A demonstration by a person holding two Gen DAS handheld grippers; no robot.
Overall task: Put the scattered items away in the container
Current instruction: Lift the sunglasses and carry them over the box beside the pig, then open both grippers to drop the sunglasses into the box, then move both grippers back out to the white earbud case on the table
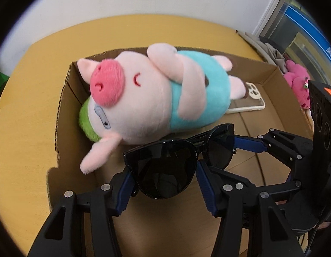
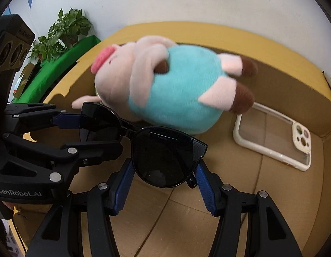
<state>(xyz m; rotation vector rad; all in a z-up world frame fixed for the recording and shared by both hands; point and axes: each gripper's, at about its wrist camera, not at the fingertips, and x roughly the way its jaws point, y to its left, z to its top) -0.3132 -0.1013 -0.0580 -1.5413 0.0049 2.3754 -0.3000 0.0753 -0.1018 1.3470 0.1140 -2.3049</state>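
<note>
Black sunglasses (image 1: 165, 167) hang over the open cardboard box (image 1: 64, 98), one lens in each gripper. My left gripper (image 1: 163, 177) is shut on the left lens; it also shows in the right wrist view (image 2: 88, 128). My right gripper (image 2: 163, 171) is shut on the right lens (image 2: 165, 158); it also shows in the left wrist view (image 1: 240, 143). A pink pig plush in a teal shirt (image 1: 157, 92) lies inside the box (image 2: 294, 81), also in the right wrist view (image 2: 176, 90). A clear phone case (image 2: 274, 137) lies on the box floor beside it.
A green plush (image 1: 86, 120) is partly under the pig's head. The box sits on a yellow table (image 1: 26, 128). A magenta plush (image 1: 298, 81) lies off the table's right edge. A potted plant (image 2: 60, 32) and green cloth stand to the left by the white wall.
</note>
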